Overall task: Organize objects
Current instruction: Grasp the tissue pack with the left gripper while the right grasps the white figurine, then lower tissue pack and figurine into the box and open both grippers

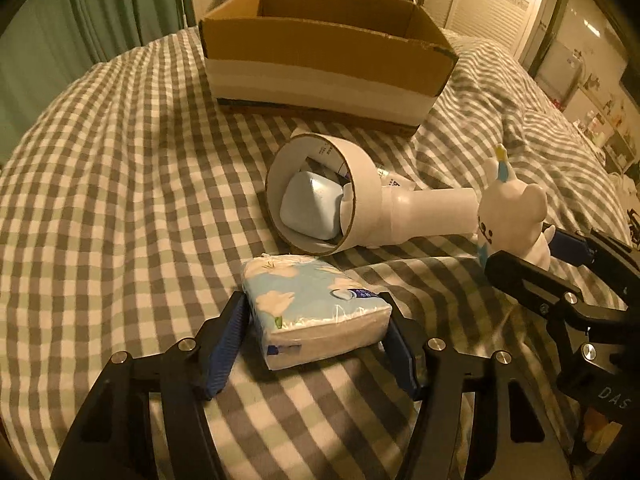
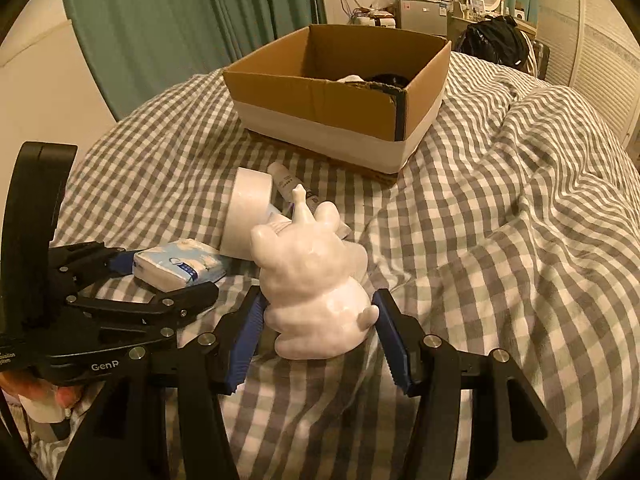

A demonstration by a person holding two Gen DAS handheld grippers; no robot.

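A blue-and-white tissue pack (image 1: 316,312) sits between the blue pads of my left gripper (image 1: 315,300), which press on both its sides just above the checked bedcover. The same pack (image 2: 176,266) shows at the left of the right wrist view. My right gripper (image 2: 319,294) is shut on a glossy white toy animal (image 2: 312,280), held upright with its back to the camera. In the left wrist view that toy (image 1: 512,208) and the right gripper (image 1: 528,252) are at the right edge. An open cardboard box (image 1: 320,76) stands farther back on the bed.
A wide white tape roll (image 1: 360,184) lies on its side with a pale blue case (image 1: 310,208) inside it, beside a white tube (image 1: 432,212). The box (image 2: 320,120) holds dark and white items. The bedcover (image 2: 500,220) is rumpled at right. Green curtains hang behind.
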